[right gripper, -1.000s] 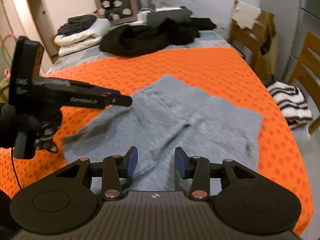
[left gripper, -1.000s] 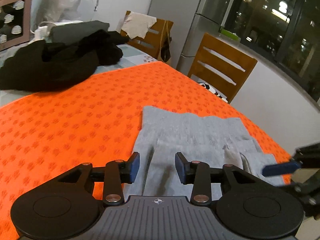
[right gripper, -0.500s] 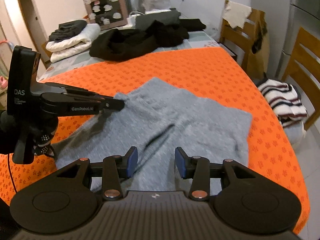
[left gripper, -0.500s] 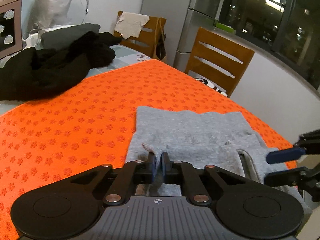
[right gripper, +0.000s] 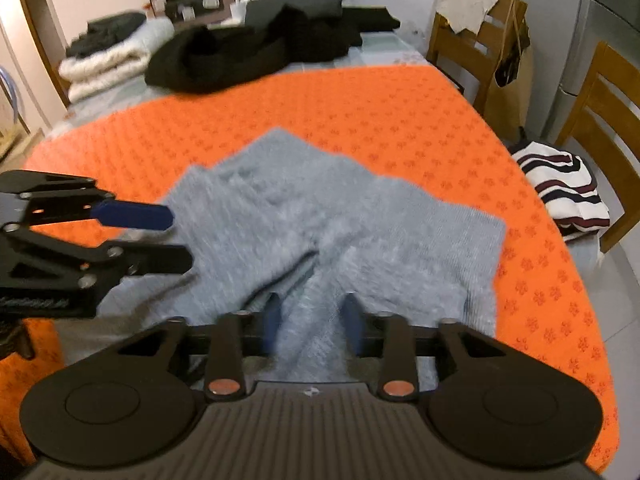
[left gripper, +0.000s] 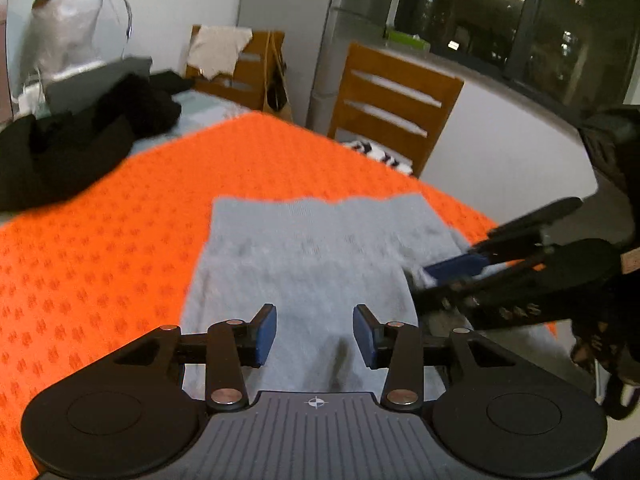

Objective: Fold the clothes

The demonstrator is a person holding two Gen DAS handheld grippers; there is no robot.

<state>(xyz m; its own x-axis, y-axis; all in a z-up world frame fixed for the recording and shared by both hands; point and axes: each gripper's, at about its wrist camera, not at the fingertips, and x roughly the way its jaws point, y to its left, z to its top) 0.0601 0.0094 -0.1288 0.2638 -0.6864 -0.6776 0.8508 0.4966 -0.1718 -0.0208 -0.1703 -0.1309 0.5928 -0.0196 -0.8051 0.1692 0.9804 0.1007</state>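
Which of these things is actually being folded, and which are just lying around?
In the job: grey garment on the orange cloth; left gripper, opening above it; right gripper, closing with grey fabric between.

Lying about: black clothes; white folded pile; striped garment; wooden chairs.

Indoor artificial light, even and moderately bright. Dark window point(left gripper: 500, 20) with light reflections. Strong fisheye bending, dark corners. Motion blur across orange mat point(right gripper: 360, 120) and grey garment point(right gripper: 320, 216). Soft shadows.

Two wooden chairs point(right gripper: 476, 40) flank the orange cloth point(right gripper: 360, 112); a striped garment point(right gripper: 568, 188) lies on one seat.
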